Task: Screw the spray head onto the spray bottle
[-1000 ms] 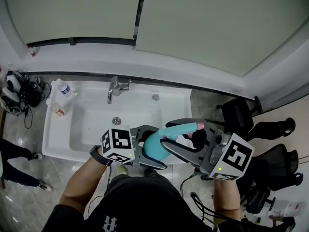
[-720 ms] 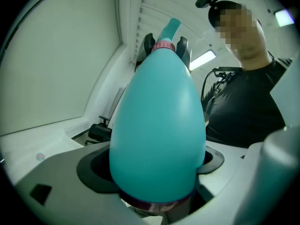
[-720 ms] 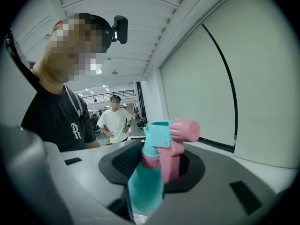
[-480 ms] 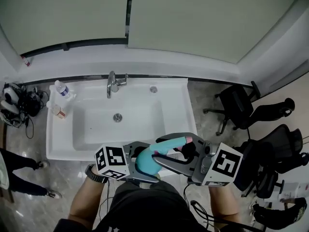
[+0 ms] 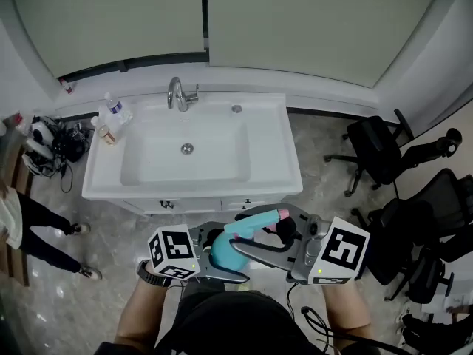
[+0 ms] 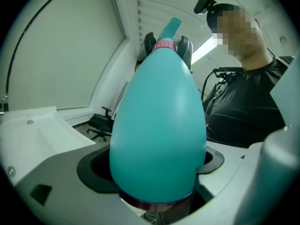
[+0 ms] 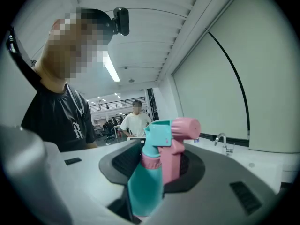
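Teal plastic spray bottle point(image 5: 222, 247) lies between the jaws of the left gripper point(image 5: 235, 256); the left gripper view shows these jaws closed on the wide lower body of the bottle point(image 6: 159, 125), with its narrow neck pointing away from that gripper; the pink-and-teal spray head point(image 5: 268, 217) sits at the far end of the neck, its pink collar against the bottle top; whether the thread is fully seated cannot be told; the right gripper point(image 5: 250, 232) faces the left one, and its jaws are closed on the spray head point(image 7: 174, 142), which stands between their dark pads; the white sink point(image 5: 284, 154) with its tap point(image 5: 177, 93) stands well beyond both grippers; black office chairs point(image 5: 377, 150) stand off to the right gripper's outer side.
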{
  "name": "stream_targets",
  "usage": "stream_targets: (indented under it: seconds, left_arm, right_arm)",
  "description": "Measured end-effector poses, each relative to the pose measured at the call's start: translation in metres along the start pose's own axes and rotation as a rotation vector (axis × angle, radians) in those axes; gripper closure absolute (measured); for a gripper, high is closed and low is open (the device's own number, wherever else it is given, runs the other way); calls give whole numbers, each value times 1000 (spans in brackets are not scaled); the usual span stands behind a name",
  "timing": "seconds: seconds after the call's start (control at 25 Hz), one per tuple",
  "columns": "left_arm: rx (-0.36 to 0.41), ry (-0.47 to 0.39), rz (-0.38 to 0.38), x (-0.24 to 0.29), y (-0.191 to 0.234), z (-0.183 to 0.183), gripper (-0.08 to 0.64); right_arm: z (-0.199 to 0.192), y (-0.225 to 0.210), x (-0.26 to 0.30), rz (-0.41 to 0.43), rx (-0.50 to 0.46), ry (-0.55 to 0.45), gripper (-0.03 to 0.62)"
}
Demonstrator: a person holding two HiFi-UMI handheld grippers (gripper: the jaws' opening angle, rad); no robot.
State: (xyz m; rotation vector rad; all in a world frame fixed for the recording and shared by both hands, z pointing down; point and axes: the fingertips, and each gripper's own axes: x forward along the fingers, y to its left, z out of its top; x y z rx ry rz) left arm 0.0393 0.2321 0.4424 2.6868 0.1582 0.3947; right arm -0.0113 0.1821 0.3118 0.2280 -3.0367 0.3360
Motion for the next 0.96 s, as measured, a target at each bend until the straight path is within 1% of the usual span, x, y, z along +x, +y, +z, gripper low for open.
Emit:
stream_targets:
  seconds: [0.08, 0.2, 0.28, 0.4, 0.56, 0.8, 0.96]
  left_arm:
    - [-17, 5, 8, 23, -35, -10, 110]
    - [-19, 23, 3, 46, -81, -19, 110]
    - [-16, 22, -10, 52, -108, -22, 110]
    - [-12, 8, -28, 48, -133, -21, 110]
    - [9, 22, -13, 28, -151, -28, 110]
    - [36, 30, -10, 11, -163, -32, 110]
    - [60, 37, 6, -4, -164, -30, 110]
  right_arm:
    - [-9, 34, -22, 19, 9, -6, 443]
    - [-14, 80, -44, 20, 21, -26, 443]
    - [-12, 105, -50, 18, 23, -46, 443]
    - [-4, 129, -44, 18, 14, -60, 443]
    - [1, 152, -30, 12, -2, -49, 443]
    - [5, 168, -15, -3, -21, -40, 443]
    - [13, 173, -3, 2, -46, -43, 443]
